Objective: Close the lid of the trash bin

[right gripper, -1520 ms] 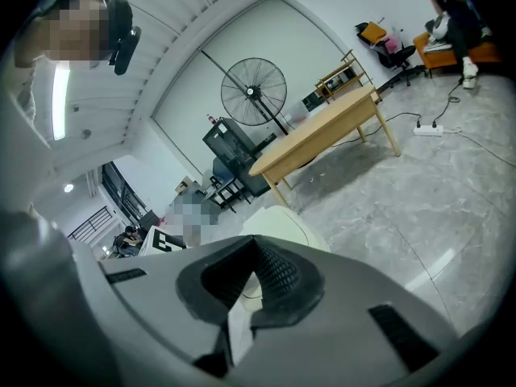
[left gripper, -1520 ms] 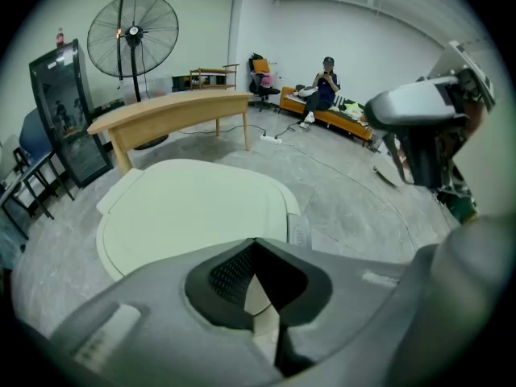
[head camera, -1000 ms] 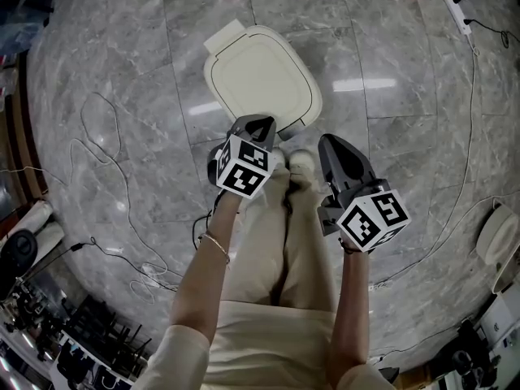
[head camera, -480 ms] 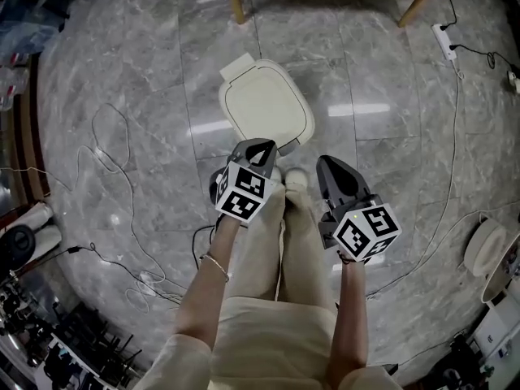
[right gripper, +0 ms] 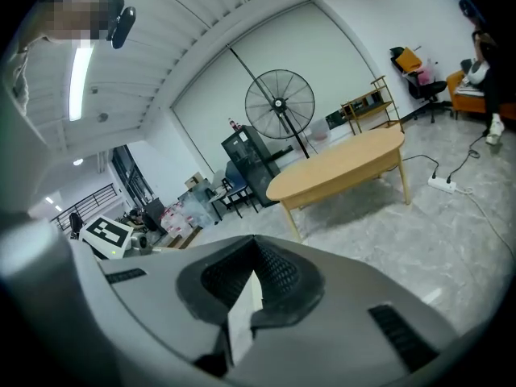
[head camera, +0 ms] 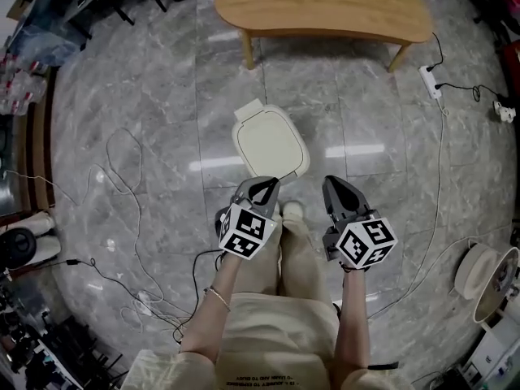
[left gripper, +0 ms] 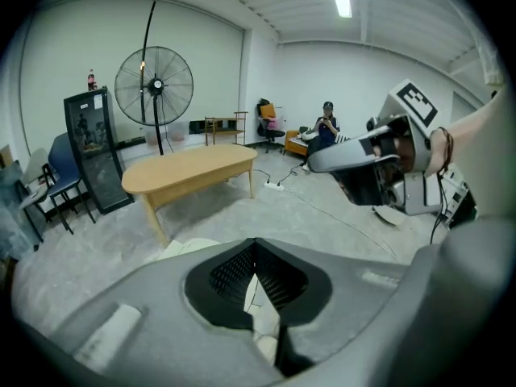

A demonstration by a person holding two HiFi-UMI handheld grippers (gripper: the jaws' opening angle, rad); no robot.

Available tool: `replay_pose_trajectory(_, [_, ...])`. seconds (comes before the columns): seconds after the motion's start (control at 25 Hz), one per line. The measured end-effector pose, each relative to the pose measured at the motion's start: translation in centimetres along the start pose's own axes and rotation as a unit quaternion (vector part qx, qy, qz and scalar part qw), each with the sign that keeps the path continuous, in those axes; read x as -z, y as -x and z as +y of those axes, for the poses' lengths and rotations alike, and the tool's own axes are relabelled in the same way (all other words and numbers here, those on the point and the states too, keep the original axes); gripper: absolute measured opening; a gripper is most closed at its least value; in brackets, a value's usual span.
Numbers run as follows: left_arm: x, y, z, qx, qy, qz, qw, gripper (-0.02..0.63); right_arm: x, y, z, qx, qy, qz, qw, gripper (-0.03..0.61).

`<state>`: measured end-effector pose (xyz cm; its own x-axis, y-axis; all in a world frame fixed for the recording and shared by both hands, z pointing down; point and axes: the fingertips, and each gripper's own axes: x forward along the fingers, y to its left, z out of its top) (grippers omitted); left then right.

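Observation:
The cream trash bin (head camera: pixel 270 140) stands on the grey marble floor with its lid down flat. A corner of its pale lid (left gripper: pixel 184 247) shows just over the left gripper's body in the left gripper view. My left gripper (head camera: pixel 266 185) hovers near the bin's front edge, above and apart from it, jaws shut with nothing between them (left gripper: pixel 255 245). My right gripper (head camera: pixel 332 184) is held to the right of the bin, also shut and empty (right gripper: pixel 256 245). From the left gripper view, the right gripper (left gripper: pixel 355 158) hangs in the air at the right.
A wooden oval table (head camera: pixel 325 6) stands beyond the bin. A power strip (head camera: pixel 430 81) and its cables lie at the right, and thin wires (head camera: pixel 122 177) loop over the floor at the left. A standing fan (left gripper: pixel 153 87) and a seated person (left gripper: pixel 325 127) are far off.
Both grippers have risen away from the bin, still shut. The head view has pulled up and back, so the bin looks smaller and the wooden table has come into view.

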<state>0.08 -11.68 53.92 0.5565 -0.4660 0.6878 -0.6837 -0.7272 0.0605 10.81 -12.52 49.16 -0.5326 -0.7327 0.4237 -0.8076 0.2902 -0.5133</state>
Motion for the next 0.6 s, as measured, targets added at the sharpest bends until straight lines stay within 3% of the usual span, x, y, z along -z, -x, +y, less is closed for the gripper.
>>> replay_pose_trajectory(0.6, [-9.5, 9.3, 0.6, -0.044, 0.011, -0.125, 0.9912, 0.023, -7.0, 2.2, 5.2, -0.038, 0.084, -0.020, 0.996, 0.005])
